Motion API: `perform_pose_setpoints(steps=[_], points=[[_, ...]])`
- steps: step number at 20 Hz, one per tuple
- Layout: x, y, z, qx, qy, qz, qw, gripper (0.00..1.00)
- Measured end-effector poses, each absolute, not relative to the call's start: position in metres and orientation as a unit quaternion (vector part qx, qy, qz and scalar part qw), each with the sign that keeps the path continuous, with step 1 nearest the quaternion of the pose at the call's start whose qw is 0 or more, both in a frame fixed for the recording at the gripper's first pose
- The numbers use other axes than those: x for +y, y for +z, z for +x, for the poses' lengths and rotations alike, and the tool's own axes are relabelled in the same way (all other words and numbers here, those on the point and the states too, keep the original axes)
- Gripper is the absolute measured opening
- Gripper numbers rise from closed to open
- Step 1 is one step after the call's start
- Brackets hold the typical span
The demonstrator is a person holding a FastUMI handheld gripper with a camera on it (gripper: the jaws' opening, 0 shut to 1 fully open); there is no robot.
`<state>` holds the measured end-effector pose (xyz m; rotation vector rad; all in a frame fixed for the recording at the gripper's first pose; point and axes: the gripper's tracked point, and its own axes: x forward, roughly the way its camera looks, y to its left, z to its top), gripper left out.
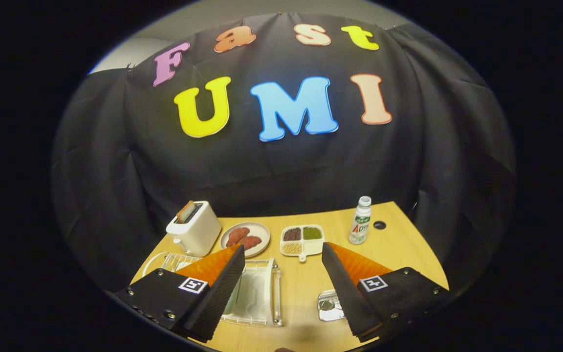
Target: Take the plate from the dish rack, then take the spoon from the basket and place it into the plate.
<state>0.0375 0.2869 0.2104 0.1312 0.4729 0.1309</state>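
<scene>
Gripper (284, 256) held above the bench (399, 254), tilted down, fingers spread wide, nothing between them. Dish rack (257, 298), clear plastic, lies under the left finger; a white plate's rim (152, 261) shows at its far left. Small basket (329, 305) sits beside the right finger, contents unclear. Beyond: toaster (194, 227) holding bread, dish (246, 238) with meat, divided tray (302, 239) of grains, bottle (360, 220).

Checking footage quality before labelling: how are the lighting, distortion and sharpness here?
Gripper view: strong fisheye bending of the table edges; even indoor light, dim toward the rim; toaster and bottle fairly sharp; clear dish rack hard to read; open tongs hold nothing.
</scene>
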Motion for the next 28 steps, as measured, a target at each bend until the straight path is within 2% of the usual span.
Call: perform_pose_setpoints(steps=[9,12,13,14,24,26,27,28], points=[[0.336,0.171,0.042,0.364,0.091,0.065,0.925,0.97],[0.341,0.156,0.045,0.398,0.058,0.051,0.914,0.97],[0.344,0.152,0.046,0.409,0.052,0.05,0.91,0.9],[0.351,0.147,0.047,0.417,0.053,0.055,0.906,0.89],[0.38,0.095,0.061,0.481,0.004,0.017,0.877,0.85],[0.381,0.09,0.063,0.486,-0.009,0.013,0.874,0.66],[0.382,0.087,0.063,0.49,-0.014,0.003,0.872,0.61],[0.381,0.085,0.065,0.488,-0.022,-0.006,0.872,0.47]])
